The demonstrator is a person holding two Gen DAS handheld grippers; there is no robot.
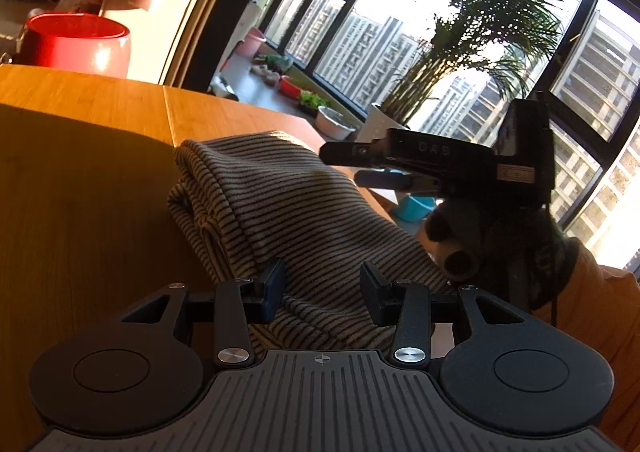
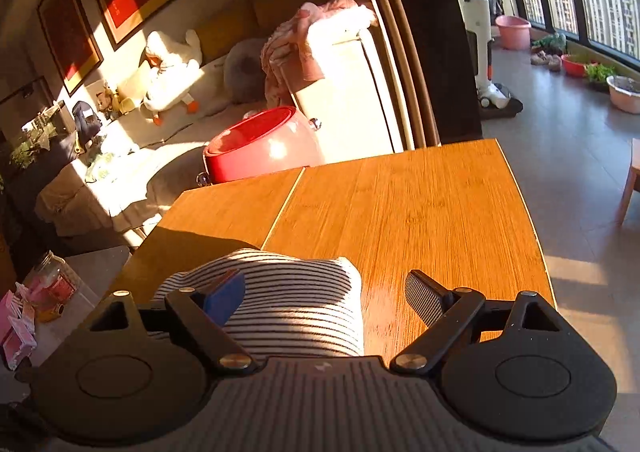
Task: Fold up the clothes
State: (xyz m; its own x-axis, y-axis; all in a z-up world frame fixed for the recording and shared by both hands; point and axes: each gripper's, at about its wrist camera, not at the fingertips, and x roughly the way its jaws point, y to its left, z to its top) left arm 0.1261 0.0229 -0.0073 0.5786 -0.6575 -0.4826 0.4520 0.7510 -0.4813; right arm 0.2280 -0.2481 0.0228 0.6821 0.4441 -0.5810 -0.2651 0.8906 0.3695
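The striped garment [image 1: 288, 212] lies on the wooden surface [image 2: 420, 204] as a compact bundle with stacked layers rolled at its left edge, so I judge the folding is largely done. What I think remains is a final tidy or press, or moving it aside; I see no other clothes waiting on the surface, only a pink cloth [image 2: 304, 40] draped over the sofa far behind, and I cannot tell if that belongs to the job.

Beyond the far edge of the surface stands a red tub [image 2: 260, 146], and sunlit windows fill the right of the room.

My left tool [image 1: 322, 292] sits at the near end of the bundle, its jaws set narrowly apart with the striped cloth running between them; the pads do not appear to pinch the fabric, so I read it as released rather than holding. My right tool [image 2: 324, 296] is spread wide and holds nothing: its left pad hangs over the bundle's near right corner, its right pad over bare wood. In the left view the right tool hovers just above the bundle's far right side.
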